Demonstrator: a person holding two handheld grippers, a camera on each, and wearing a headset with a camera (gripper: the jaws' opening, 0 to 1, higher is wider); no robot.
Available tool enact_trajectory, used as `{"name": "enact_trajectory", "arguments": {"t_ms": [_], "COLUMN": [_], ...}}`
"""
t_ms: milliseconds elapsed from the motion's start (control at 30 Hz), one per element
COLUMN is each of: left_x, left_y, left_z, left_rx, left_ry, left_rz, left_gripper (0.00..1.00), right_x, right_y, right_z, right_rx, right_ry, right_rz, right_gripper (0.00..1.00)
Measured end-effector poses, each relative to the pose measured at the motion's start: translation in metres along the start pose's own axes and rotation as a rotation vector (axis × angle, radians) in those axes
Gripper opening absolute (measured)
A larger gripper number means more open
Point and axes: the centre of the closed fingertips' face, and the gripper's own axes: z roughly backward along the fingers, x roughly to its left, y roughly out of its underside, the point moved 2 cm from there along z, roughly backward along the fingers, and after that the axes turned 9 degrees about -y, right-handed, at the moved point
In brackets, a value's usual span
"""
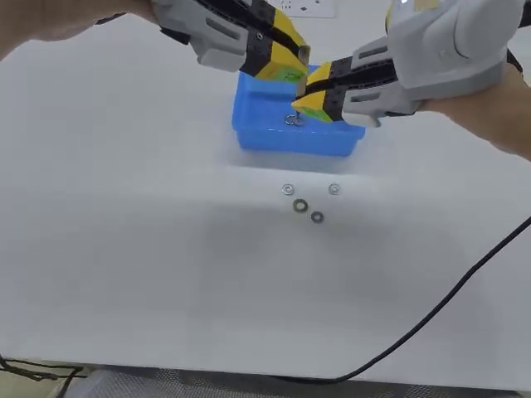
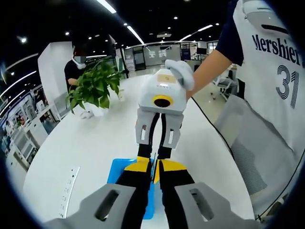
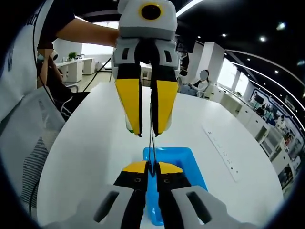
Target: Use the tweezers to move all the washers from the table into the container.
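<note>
A blue container [image 1: 290,143] stands on the white table, and both grippers meet over it. My left gripper [image 1: 292,66] comes in from the upper left, my right gripper [image 1: 302,98] from the right. In the right gripper view the thin tweezers [image 3: 151,143] rise from my shut right gripper [image 3: 151,167] into the narrow gap of the left gripper [image 3: 148,133]. A washer [image 1: 291,120] hangs at the tweezers' tip over the container. Several washers lie on the table in front of it, among them one on the left [image 1: 287,190] and the nearest one [image 1: 317,217].
A power strip [image 1: 303,8] lies behind the container. A black cable [image 1: 448,298] crosses the table's lower right toward its front edge [image 1: 249,377]. A potted plant [image 2: 95,86] and a person stand at the table's far end.
</note>
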Motion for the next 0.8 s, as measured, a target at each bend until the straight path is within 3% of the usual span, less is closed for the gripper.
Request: {"name": "enact_trajectory", "arguments": {"t_ms": [67,133,167,467,700,800], "left_x": [-0.005,-0.010,-0.017,-0.033,-0.056,-0.060], "left_y": [-0.006,-0.006,-0.005,-0.001,0.015,0.024], "left_z": [0.002,0.004,0.004,0.004,-0.002,-0.007], "left_rx": [-0.019,-0.012,-0.002,-0.008,0.021,0.020], "left_ry": [0.004,0.015,0.045,0.029,0.038,0.036], "left_rz": [0.014,0.012,0.024,0.038,0.043,0.041], "left_gripper": [0.09,0.06,0.07,0.06,0.05,0.05], "right_x": [0.006,0.014,0.016,0.040,0.064,0.074], "right_y": [-0.001,-0.004,-0.003,0.000,0.016,0.023], "right_z": [-0.001,-0.001,-0.001,-0.003,-0.015,-0.017], "right_rx": [0.006,0.012,0.018,0.007,0.011,0.017], "right_ry": [-0.011,-0.020,-0.025,-0.044,-0.061,-0.054], "right_rz": [0.010,0.019,0.017,-0.006,-0.015,-0.028], "right_gripper": [0.07,0.07,0.07,0.07,0.08,0.09]}}
